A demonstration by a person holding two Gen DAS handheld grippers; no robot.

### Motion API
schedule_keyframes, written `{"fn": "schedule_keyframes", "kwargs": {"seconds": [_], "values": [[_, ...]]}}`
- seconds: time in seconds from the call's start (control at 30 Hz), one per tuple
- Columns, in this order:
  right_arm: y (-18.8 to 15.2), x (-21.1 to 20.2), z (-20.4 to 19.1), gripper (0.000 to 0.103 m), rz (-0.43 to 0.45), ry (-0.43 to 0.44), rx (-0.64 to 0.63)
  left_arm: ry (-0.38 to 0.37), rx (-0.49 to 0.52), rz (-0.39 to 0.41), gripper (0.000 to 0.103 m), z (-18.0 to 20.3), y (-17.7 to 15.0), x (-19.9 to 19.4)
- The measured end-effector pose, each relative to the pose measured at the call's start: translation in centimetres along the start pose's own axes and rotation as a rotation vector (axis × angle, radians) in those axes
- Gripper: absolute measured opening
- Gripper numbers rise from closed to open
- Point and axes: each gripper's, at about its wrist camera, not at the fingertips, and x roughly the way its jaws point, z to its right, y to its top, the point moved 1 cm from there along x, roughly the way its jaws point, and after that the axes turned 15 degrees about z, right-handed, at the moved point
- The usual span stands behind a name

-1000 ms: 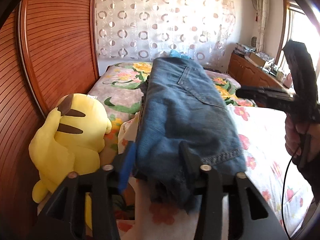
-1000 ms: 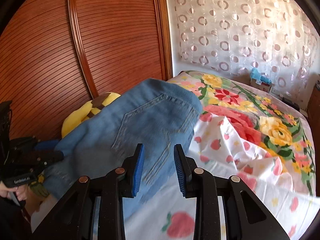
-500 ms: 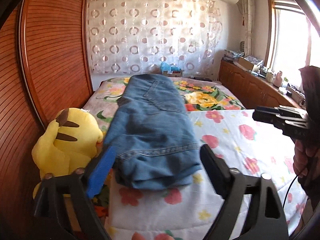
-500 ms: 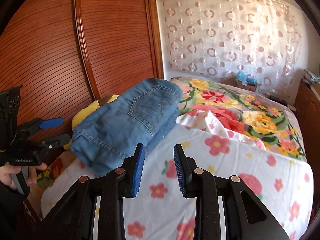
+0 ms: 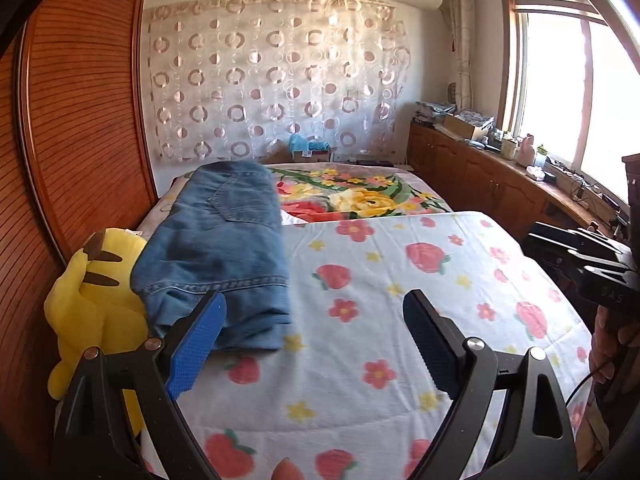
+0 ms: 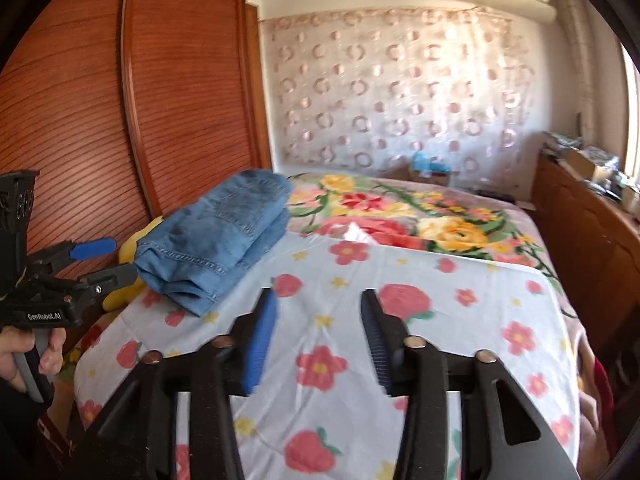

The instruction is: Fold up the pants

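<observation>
The folded blue jeans (image 5: 224, 248) lie in a stack on the left side of the bed, next to the yellow plush toy; they also show in the right wrist view (image 6: 224, 236). My left gripper (image 5: 312, 340) is open and empty, held back from the near end of the jeans. It also shows at the left of the right wrist view (image 6: 100, 260). My right gripper (image 6: 318, 332) is open and empty above the strawberry sheet, to the right of the jeans. It shows at the right edge of the left wrist view (image 5: 576, 252).
A yellow plush toy (image 5: 92, 300) sits between the jeans and the wooden wardrobe doors (image 5: 80, 120). A strawberry-print sheet (image 5: 400, 300) covers the near bed, a floral blanket (image 5: 360, 196) the far part. A wooden cabinet (image 5: 480, 184) with clutter runs under the window.
My left gripper let go of the jeans, opened wide and drew back. My right gripper also drew back and opened wider. The jeans now rest folded on the bed.
</observation>
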Motion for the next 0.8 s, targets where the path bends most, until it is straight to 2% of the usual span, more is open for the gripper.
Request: {"fn": "schedule_keyframes", "kwargs": {"seconds": [0.07, 0.1, 0.13, 0.23, 0.5, 0.8], "values": [[0.1, -2.2, 0.3, 0.048, 0.012, -0.03, 0.005, 0.011, 0.009, 0.003, 0.091, 1.0, 0.2, -0.3], [0.3, -3.0, 0.4, 0.052, 0.018, -0.044, 0.008, 0.013, 0.013, 0.007, 0.091, 1.4, 0.4, -0.4], [0.4, -3.8, 0.6, 0.061, 0.025, -0.055, 0.011, 0.011, 0.013, 0.013, 0.091, 1.8, 0.5, -0.7], [1.0, -6.6, 0.9, 0.071, 0.063, -0.093, 0.015, 0.005, 0.012, 0.023, 0.091, 2.8, 1.1, -1.1], [1.4, -11.7, 1.4, 0.073, 0.114, -0.174, 0.029, -0.003, 0.042, 0.062, 0.091, 4.6, 2.2, -2.3], [1.5, -10.8, 1.3, 0.073, 0.113, -0.188, 0.027, -0.002, 0.042, 0.068, 0.091, 4.7, 2.3, -2.6]]}}
